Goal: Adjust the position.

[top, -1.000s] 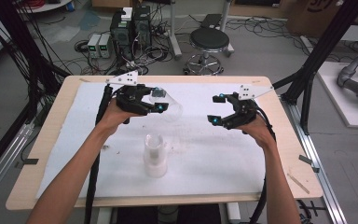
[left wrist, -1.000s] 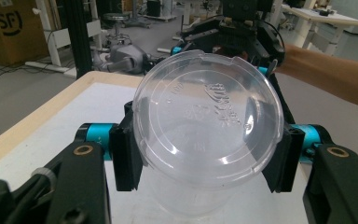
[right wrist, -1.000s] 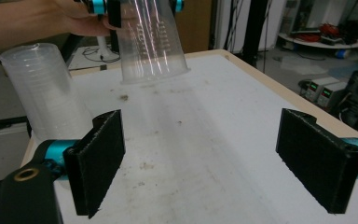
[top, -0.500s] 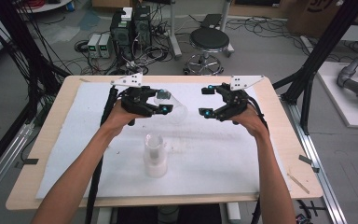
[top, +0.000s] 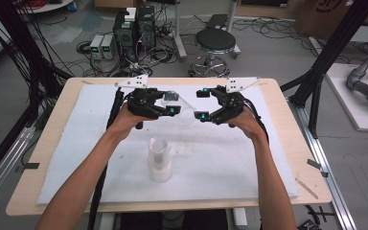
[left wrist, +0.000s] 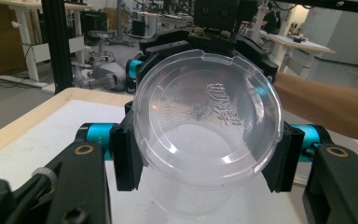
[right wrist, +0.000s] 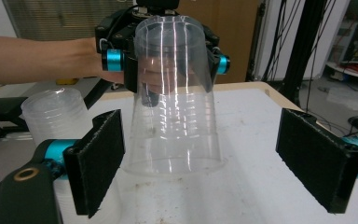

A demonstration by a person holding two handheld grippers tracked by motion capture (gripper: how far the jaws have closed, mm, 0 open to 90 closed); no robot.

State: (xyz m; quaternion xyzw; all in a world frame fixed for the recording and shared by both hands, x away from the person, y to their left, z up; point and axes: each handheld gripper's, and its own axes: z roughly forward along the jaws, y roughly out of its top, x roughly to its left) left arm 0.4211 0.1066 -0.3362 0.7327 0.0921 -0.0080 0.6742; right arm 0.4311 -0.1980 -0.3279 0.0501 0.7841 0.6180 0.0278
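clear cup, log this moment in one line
left gripper: shut on clear cup, held upside down above the white mat | right gripper: open, jaws either side of cup, not touching | cup stack: on mat

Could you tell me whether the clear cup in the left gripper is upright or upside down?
Upside down: the clear plastic cup has its wide rim lowest, base up, clamped by the left gripper.
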